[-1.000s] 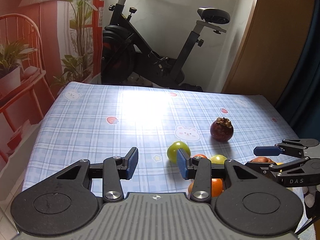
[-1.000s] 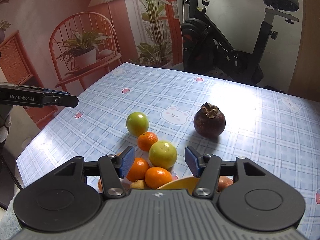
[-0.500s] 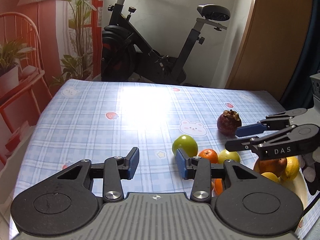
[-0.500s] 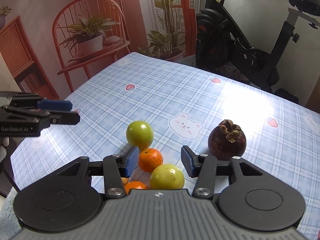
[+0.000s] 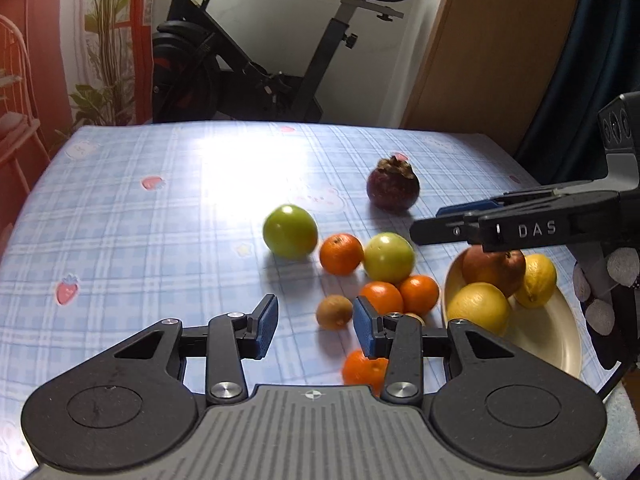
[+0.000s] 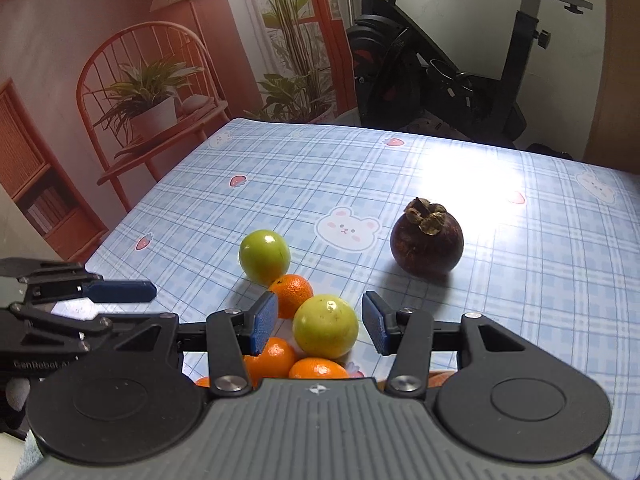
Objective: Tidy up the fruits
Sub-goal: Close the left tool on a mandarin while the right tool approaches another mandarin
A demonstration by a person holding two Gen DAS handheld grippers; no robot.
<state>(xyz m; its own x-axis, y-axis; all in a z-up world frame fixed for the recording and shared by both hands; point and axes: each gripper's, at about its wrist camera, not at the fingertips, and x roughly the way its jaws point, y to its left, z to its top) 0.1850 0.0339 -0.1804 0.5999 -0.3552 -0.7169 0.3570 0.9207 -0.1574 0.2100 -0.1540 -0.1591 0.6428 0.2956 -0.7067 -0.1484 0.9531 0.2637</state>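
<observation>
Two grippers are hovering over my table [image 5: 120,200], both spread and gripping nothing. I am holding the left gripper [image 5: 315,322] low toward the near edge; a tangerine [image 5: 362,366] is lying just under its right pad and a small brown fruit [image 5: 334,311] is sitting just ahead of the gap. Beyond that, two more tangerines [image 5: 400,296] are touching each other, with a yellow-green fruit [image 5: 389,258] resting against them and a fourth tangerine [image 5: 341,253] just beside it. A bowl [image 5: 552,336] near the right edge is carrying two lemons [image 5: 478,307] and a reddish fruit [image 5: 494,266]. I am keeping the right gripper [image 6: 319,326] above the pile, its pads flanking the yellow-green fruit [image 6: 325,326] without touching it. Farther on, a green fruit [image 5: 290,231] is sitting toward the table's middle, touching the fourth tangerine in the right wrist view. Farthest, a mangosteen [image 5: 393,186] is standing alone, stem up, well apart from the pile.
</observation>
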